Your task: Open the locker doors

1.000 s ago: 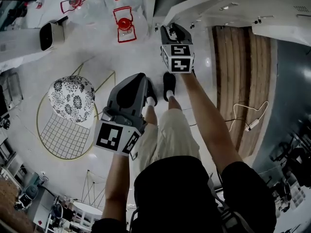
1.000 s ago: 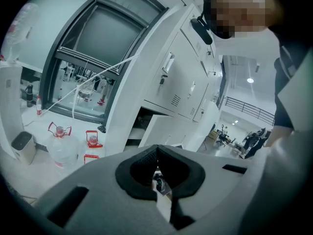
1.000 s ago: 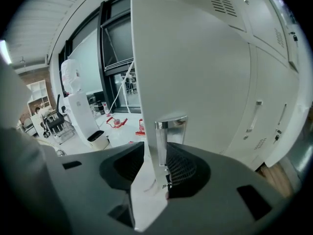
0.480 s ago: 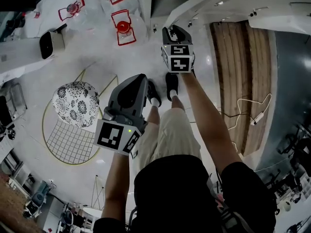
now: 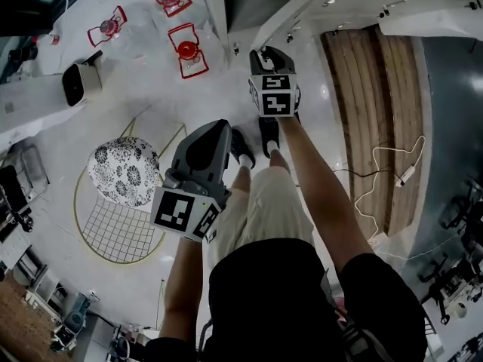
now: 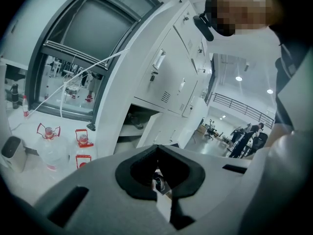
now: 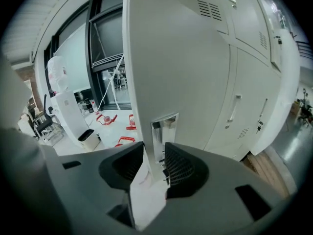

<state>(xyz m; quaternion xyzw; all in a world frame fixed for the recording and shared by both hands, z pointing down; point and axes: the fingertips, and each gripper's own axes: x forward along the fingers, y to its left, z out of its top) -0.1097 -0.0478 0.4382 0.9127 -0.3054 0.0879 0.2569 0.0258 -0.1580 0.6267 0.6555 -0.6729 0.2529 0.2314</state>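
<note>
My right gripper [image 5: 264, 51] holds the free edge of an open white locker door [image 7: 181, 58], its pads on both sides just below the recessed metal handle [image 7: 164, 131]. Its jaws [image 7: 154, 163] are opening, with the door's edge still between them. From above, the door [image 5: 302, 6] shows as a thin white band. My left gripper [image 5: 219, 127] hangs lower, near my legs, touching nothing, and its pads [image 6: 157, 173] meet with nothing between them. It faces the white locker bank [image 6: 181, 77], where a lower compartment [image 6: 142, 121] stands open. More closed doors [image 7: 244, 97] lie to the right.
A wire chair with a patterned cushion [image 5: 124, 172] stands to my left. Red-framed water bottles [image 5: 185, 51] and a white bin [image 5: 79, 81] sit on the floor beyond. A cable [image 5: 385, 187] trails over wooden flooring [image 5: 370, 111]. A water dispenser [image 7: 66, 106] stands left of the door.
Both grippers stay almost where they were, and the right one remains at the door's edge. The head view has shifted slightly, so the floor objects sit a little higher and further right.
</note>
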